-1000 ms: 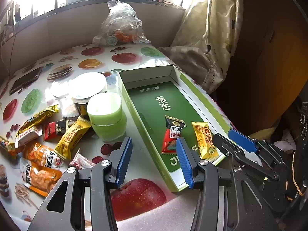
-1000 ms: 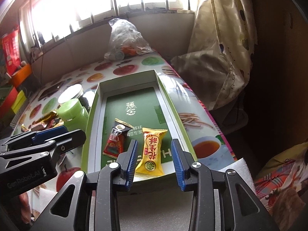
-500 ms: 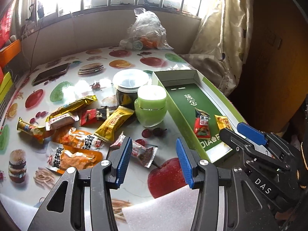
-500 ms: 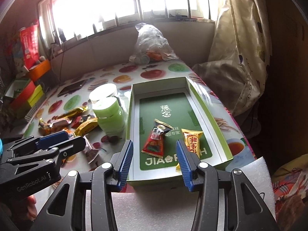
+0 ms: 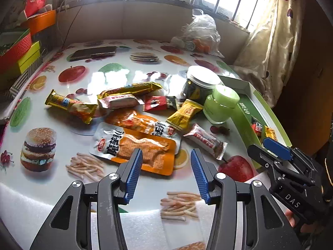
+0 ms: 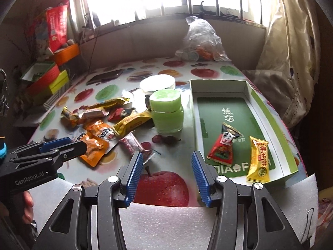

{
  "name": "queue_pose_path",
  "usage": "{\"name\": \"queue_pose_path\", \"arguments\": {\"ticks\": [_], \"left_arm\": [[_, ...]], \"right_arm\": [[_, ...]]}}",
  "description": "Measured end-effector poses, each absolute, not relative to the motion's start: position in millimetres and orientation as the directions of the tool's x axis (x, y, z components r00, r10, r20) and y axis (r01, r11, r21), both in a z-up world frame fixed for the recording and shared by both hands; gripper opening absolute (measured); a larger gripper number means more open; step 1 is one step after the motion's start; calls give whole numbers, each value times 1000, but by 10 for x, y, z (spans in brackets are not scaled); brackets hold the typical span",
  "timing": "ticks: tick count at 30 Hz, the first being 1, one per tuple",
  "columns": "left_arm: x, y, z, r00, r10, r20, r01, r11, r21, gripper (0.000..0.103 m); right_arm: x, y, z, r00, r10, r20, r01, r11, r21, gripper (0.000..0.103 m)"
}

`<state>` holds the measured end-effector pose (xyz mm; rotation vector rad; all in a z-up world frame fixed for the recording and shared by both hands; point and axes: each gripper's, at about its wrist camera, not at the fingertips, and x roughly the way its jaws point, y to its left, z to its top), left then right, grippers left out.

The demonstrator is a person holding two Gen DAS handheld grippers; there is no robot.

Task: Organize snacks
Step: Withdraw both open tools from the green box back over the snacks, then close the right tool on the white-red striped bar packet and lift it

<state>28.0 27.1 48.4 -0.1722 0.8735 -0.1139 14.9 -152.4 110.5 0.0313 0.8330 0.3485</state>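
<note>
A green box [image 6: 268, 114] lies at the table's right and holds a red-black packet [image 6: 221, 150] and a yellow packet [image 6: 259, 159]. Several snack packets lie left of it: an orange pouch [image 5: 143, 148], a pink bar [image 5: 205, 140], a yellow packet [image 5: 184, 114] and a gold bar [image 5: 68, 105]. My left gripper [image 5: 166, 173] is open and empty, just in front of the orange pouch. My right gripper [image 6: 167, 176] is open and empty over the table's front edge, left of the box.
A green jar [image 5: 221, 106] and a white-lidded jar [image 5: 199, 84] stand between the packets and the box. A phone [image 5: 92, 52] and a plastic bag [image 5: 199, 34] lie at the back. Coloured boxes [image 5: 16, 52] stand at the far left. White foam [image 6: 166, 225] covers the front edge.
Both grippers have swung left, away from the box, and pulled back. The left one now faces the pile of packets; the right one has left the yellow packet lying in the box.
</note>
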Motion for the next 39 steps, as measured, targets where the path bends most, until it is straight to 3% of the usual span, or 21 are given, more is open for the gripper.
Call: {"name": "queue_pose_path", "arguments": {"ticks": [10, 23, 26, 29, 39], "left_arm": [[219, 707, 343, 627, -130, -768, -64, 974, -217, 49], [298, 919, 166, 583, -169, -794, -104, 954, -280, 49], [314, 945, 139, 578, -170, -798, -116, 951, -287, 49], [334, 966, 113, 571, -180, -801, -120, 947, -298, 49], [407, 1020, 112, 566, -207, -798, -131, 933, -335, 49]], "right_arm": [[383, -1074, 905, 551, 337, -763, -403, 909, 110, 51], [566, -767, 673, 480, 316, -819, -463, 884, 70, 53], [528, -712, 681, 467, 344, -814, -488, 869, 87, 32], [490, -637, 686, 451, 367, -814, -518, 850, 96, 21], [328, -305, 712, 328, 497, -803, -661, 728, 181, 20]]}}
